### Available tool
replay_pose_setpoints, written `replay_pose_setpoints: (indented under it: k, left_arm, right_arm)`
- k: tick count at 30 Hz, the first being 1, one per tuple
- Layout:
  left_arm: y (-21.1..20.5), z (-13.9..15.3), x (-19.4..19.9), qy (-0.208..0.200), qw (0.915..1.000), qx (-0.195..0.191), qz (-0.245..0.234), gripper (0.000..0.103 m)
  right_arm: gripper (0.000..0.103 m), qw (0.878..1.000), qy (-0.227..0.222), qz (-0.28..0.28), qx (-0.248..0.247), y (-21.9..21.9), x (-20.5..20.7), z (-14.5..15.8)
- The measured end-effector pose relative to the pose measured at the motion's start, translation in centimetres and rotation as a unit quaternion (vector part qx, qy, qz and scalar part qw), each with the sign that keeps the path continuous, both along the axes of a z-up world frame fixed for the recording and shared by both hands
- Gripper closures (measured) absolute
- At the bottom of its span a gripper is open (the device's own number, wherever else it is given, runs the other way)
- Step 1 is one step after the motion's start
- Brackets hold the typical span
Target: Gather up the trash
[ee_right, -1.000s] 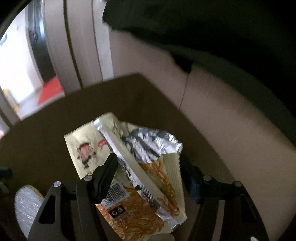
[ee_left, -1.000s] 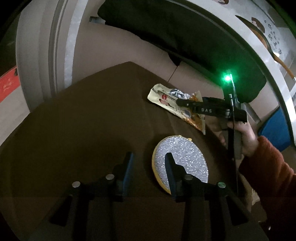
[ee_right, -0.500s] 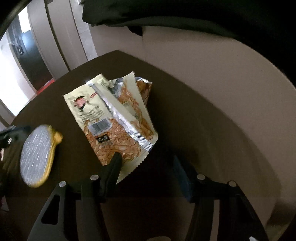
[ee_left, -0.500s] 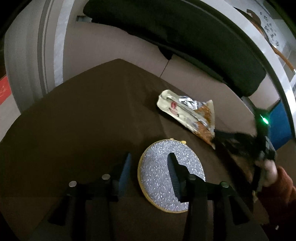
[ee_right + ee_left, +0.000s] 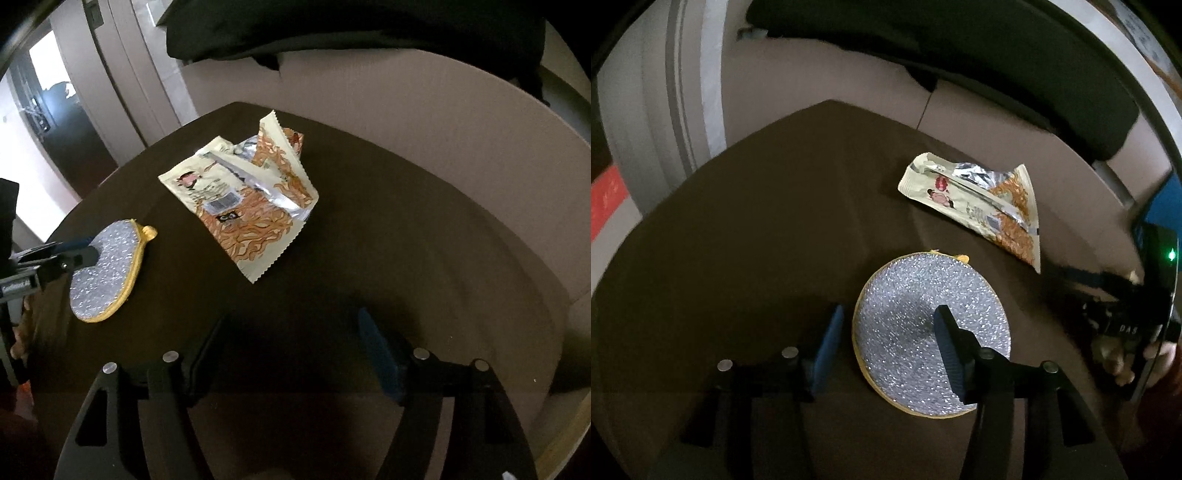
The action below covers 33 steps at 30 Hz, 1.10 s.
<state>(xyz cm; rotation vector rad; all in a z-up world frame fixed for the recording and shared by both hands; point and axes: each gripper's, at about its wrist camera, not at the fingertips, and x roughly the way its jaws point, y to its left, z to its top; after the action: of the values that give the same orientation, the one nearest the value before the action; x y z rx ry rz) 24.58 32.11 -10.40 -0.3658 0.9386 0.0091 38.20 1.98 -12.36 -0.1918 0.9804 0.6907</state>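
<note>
An empty cream and orange snack wrapper (image 5: 255,206) with a foil lining lies crumpled on the dark brown table (image 5: 406,258); it also shows in the left wrist view (image 5: 982,206). My right gripper (image 5: 291,343) is open and empty, hovering well short of the wrapper. My left gripper (image 5: 886,332) is open and empty, with its right finger over a round glittery silver pad (image 5: 923,325) with a yellow rim. The pad also shows in the right wrist view (image 5: 107,273).
A beige sofa (image 5: 443,122) with a black cushion (image 5: 332,26) stands behind the table. A door frame (image 5: 122,74) is at the left. A blue object (image 5: 1163,203) sits at the far right in the left wrist view.
My right gripper has pulled back and up from the wrapper, which now lies apart from it. My left gripper has shifted a little over the glittery pad.
</note>
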Motion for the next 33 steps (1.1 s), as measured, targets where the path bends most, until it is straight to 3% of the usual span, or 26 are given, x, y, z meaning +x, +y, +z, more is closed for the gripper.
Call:
replay_pose_setpoints:
  k: [2, 3, 4, 7, 13, 18, 22, 27, 30, 31, 33]
  left_arm:
    - [0.5, 0.1, -0.2, 0.004, 0.9997, -0.026, 0.004, 0.051]
    - [0.7, 0.0, -0.4, 0.005, 0.9993, -0.036, 0.006, 0.051]
    - [1.2, 0.0, -0.6, 0.007, 0.9984, -0.056, 0.011, 0.051]
    - [2.2, -0.1, -1.0, 0.012, 0.9944, -0.102, 0.026, 0.051]
    - [3.0, -0.5, -1.1, 0.01, 0.9866, -0.153, 0.056, 0.051]
    - [3.1, -0.7, -0.8, 0.001, 0.9829, -0.17, 0.071, 0.051]
    - [2.6, -0.8, -0.8, -0.001, 0.984, -0.168, 0.059, 0.052]
    - [1.9, -0.9, -0.8, 0.008, 0.9724, -0.231, 0.03, 0.052]
    - [1.1, -0.3, -0.8, -0.002, 0.9764, -0.215, 0.024, 0.069]
    - [1.0, -0.1, -0.8, -0.009, 0.9783, -0.205, 0.024, 0.081]
    - [0.7, 0.5, -0.8, -0.022, 0.9812, -0.19, 0.026, 0.084]
  right_arm:
    - [0.055, 1.0, 0.016, -0.008, 0.023, -0.4, -0.4, 0.2]
    - [0.074, 0.999, 0.029, -0.004, 0.037, -0.3, -0.8, 0.3]
    - [0.085, 0.998, 0.035, 0.001, 0.047, 0.0, -1.3, 0.5]
    - [0.094, 0.998, 0.009, 0.02, 0.057, 2.3, -3.6, 1.6]
    - [0.096, 0.988, 0.046, 0.092, 0.117, 8.1, -7.2, 1.8]
    - [0.096, 0.987, 0.08, 0.089, 0.108, 10.2, -7.4, -0.7]
    - [0.098, 0.986, 0.088, 0.08, 0.119, 10.4, -7.0, -1.0]
    - [0.098, 0.986, 0.083, 0.082, 0.119, 10.4, -6.8, -1.2]
    - [0.098, 0.985, 0.086, 0.082, 0.125, 10.3, -6.7, -1.4]
    - [0.098, 0.985, 0.087, 0.082, 0.126, 10.1, -6.6, -1.4]
    - [0.094, 0.986, 0.076, 0.085, 0.123, 9.6, -6.7, -1.1]
